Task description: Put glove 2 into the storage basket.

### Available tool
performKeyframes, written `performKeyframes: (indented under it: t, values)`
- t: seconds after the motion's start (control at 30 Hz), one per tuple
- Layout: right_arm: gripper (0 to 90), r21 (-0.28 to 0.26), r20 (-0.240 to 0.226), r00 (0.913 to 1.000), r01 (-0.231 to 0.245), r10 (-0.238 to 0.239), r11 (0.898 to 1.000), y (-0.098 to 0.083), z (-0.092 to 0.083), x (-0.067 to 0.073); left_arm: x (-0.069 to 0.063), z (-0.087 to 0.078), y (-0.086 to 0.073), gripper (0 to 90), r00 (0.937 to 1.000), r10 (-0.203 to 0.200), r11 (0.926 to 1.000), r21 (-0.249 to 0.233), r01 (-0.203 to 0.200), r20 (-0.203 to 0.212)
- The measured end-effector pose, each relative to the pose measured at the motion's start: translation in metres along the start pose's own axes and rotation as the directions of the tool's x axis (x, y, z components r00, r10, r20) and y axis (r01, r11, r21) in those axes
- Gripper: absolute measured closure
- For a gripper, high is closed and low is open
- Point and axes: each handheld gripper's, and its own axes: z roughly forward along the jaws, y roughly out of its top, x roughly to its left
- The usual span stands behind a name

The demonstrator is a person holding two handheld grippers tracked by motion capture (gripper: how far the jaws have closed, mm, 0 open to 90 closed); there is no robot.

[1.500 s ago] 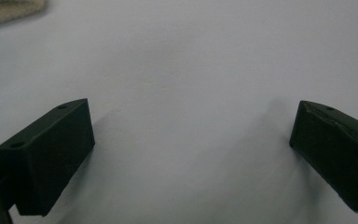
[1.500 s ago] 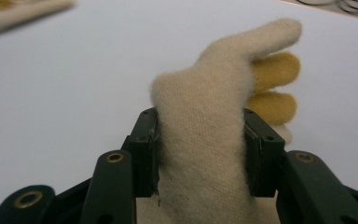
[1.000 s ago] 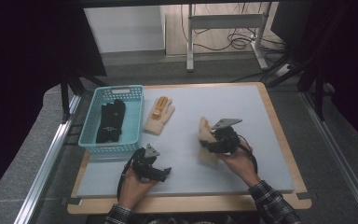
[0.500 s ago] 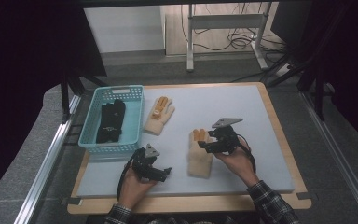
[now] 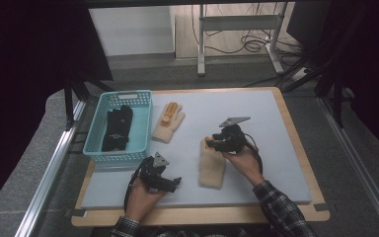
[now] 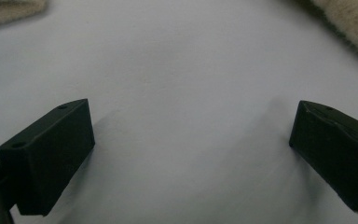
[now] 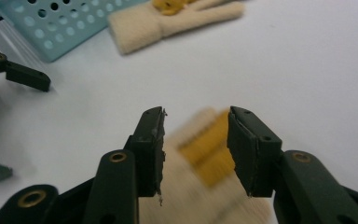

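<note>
A cream glove with yellow palm patches (image 5: 212, 168) lies flat on the grey mat (image 5: 261, 113), cuff toward the person. My right gripper (image 5: 212, 144) is at its finger end. In the right gripper view the glove's fingers (image 7: 200, 144) fill the gap from pad to pad of my right gripper (image 7: 196, 135). Its jaws have just been closing and now press on the glove. A matching glove (image 5: 168, 121) lies beside the blue basket (image 5: 128, 94). My left gripper (image 5: 170, 181) rests low at the front left, and in its own view my left gripper (image 6: 191, 144) stands wide open over bare mat.
Black gloves (image 5: 116, 128) lie in the basket at the left. The mat sits on a wooden board (image 5: 202, 215). The right gripper view takes in the basket (image 7: 60, 23), the second glove (image 7: 168, 21) and the left gripper (image 7: 23, 74). Metal rails run along both table sides.
A second ago the cream glove hung bunched at the right gripper. It has since been laid out flat toward the front. The right gripper has shifted slightly left onto its fingers. The left gripper has stayed put.
</note>
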Motion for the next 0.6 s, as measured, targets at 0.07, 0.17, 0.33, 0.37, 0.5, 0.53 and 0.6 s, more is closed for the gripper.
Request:
performKeyframes:
  t: [0.07,0.17,0.33,0.37,0.5,0.53,0.6]
  values:
    - [58.1,0.005,-0.011,0.9998,0.014,-0.014,1.000,0.008,0.010,0.005,0.000,0.000,0.000,0.3,1.0000,-0.001,1.0000,0.000,0.001,0.000]
    - [59.4,0.021,-0.018,0.9993,0.033,-0.032,0.999,0.019,0.026,0.012,0.000,0.000,0.000,0.7,1.0000,0.003,1.0000,-0.002,-0.003,-0.001]
    - [60.1,0.040,-0.017,0.9983,0.057,-0.056,0.998,0.036,0.051,0.016,-0.001,-0.002,-0.002,2.0,0.9998,-0.018,0.9998,0.000,0.018,-0.005]
    - [60.2,0.039,-0.017,0.9981,0.060,-0.060,0.997,0.039,0.056,0.016,-0.001,-0.003,-0.002,2.2,0.9999,-0.012,0.9999,0.002,0.012,-0.006]
    - [59.8,0.039,-0.019,0.9976,0.067,-0.067,0.997,0.053,0.079,0.016,-0.001,-0.004,-0.003,2.5,0.9999,-0.014,0.9999,0.000,0.014,-0.006]
    - [59.6,0.039,-0.021,0.9978,0.063,-0.063,0.997,0.056,0.084,0.017,-0.001,-0.004,-0.003,2.5,0.9999,-0.014,0.9999,0.000,0.014,-0.006]
    - [59.2,0.041,-0.021,0.9980,0.060,-0.059,0.997,0.063,0.095,0.016,-0.001,-0.004,-0.003,2.5,0.9999,-0.016,0.9999,-0.003,0.016,-0.005]
